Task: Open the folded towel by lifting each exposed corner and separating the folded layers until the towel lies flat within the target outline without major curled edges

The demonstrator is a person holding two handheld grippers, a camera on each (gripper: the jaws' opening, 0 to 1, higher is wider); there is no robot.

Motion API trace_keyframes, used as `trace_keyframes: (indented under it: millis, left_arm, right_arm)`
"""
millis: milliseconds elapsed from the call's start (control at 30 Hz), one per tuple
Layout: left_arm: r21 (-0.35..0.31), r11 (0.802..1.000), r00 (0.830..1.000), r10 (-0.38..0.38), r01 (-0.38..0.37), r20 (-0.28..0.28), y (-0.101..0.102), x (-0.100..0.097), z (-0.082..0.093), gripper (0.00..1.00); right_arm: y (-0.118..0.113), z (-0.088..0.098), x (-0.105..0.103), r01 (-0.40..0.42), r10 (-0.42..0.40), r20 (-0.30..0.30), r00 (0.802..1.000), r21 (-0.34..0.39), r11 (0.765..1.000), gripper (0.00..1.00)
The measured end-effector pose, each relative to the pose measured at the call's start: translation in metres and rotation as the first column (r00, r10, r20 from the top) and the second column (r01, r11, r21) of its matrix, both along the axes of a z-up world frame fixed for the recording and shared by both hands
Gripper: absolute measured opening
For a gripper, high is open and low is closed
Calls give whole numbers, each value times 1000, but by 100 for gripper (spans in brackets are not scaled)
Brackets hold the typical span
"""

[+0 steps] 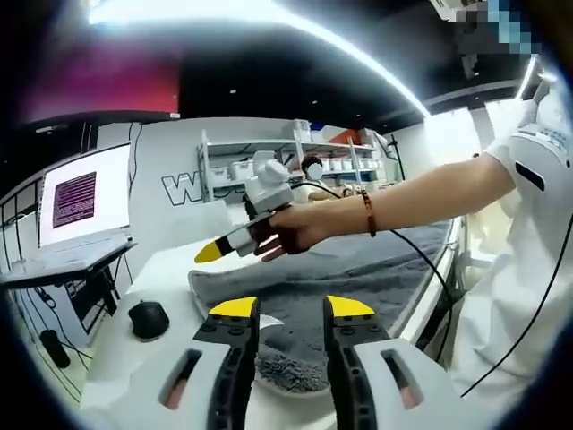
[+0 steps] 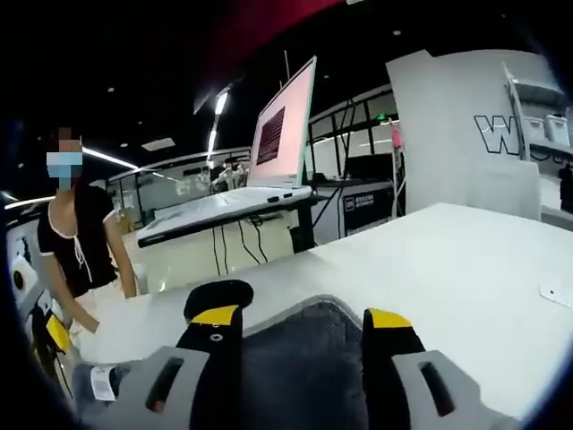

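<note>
**Both grippers over a grey towel on a white table**

In the left gripper view, the person's bare forearm [image 1: 421, 202] reaches in from the right, stretched level across the table, with a beaded bracelet [image 1: 368, 213] at the wrist. The hand [image 1: 291, 231] grips the right gripper [image 1: 215, 251], which points left with its yellow tips held above the grey towel [image 1: 358, 269]. From this angle I cannot tell how far its jaws are parted. The left gripper [image 1: 291, 309] rises from the bottom of that view, its yellow-tipped jaws parted with a gap between them and nothing held; a crumpled edge of the towel lies just below and between them.

The left gripper view also shows a black mouse [image 1: 149, 318] on the white table [image 1: 161, 269], a laptop [image 1: 85, 202] on a stand at the left, shelving at the back, and large letters on the wall, of which only "W" can be read.

In the right gripper view, the right gripper [image 2: 304, 315] stands with jaws apart, holding nothing, over a bound corner of the towel [image 2: 300, 367]. A white label [image 2: 103, 382] shows at the lower left; its print is too small to read. A person in a black top [image 2: 76, 237] stands at the left, behind the table.
</note>
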State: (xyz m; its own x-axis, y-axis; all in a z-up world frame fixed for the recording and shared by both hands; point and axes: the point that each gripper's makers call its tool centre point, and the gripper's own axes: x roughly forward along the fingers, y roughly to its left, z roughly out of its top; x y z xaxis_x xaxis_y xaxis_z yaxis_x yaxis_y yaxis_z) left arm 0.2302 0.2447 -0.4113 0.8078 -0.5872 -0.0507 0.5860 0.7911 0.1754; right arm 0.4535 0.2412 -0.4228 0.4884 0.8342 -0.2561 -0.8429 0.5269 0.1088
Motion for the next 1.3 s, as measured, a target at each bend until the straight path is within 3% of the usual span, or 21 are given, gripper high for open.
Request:
trace_keyframes:
  millis: [100,433,567,633,800,900,1000,1067,1133,1233,1300]
  left_arm:
    - [-40,999,999,-29,30,20,-10,2,7,28]
    - [-91,995,999,-44,42,-17,-29,15,9,35]
    - [-66,996,997,-63,60,-37,-41,17,2,42]
    - [-59,995,996,-80,77,-46,-48,18,-1,42]
    - [-78,991,991,-112,107,-72,-62,23,-7,42]
    - [-68,991,989,-123,117,-82,-69,25,-11,42]
    - [-75,989,988,-131,125,-82,-73,26,-10,43]
    - [-73,989,988,-134,128,-82,-76,27,-9,44]
    - [-21,990,988,-138,137,-66,-79,26,-10,46]
    - [-24,989,988,-145,143,-62,-83,28,-8,48]
    - [-25,989,988,-146,145,-53,-85,31,-5,49]
  right_arm:
    - [-12,2,0,8,-8,10,1000,0,1000,52]
    - [-41,5,-14,20,-21,24,1000,22,1000,54]
    - [-52,3,-20,18,-18,18,1000,47,999,54]
    - [-57,-2,-23,22,-22,-1,1000,48,999,54]
    - [-73,-14,-33,20,-20,16,1000,28,999,56]
    - [-85,-13,-35,30,-30,2,1000,65,997,56]
    - [-96,-7,-37,31,-35,48,998,73,997,55]
    - [-111,1,-32,64,-71,127,989,65,996,52]
    - [-120,3,-36,57,-64,116,991,66,996,53]
    - [-131,7,-38,56,-64,132,989,62,997,61]
    - [-139,12,-42,58,-68,159,985,69,996,60]
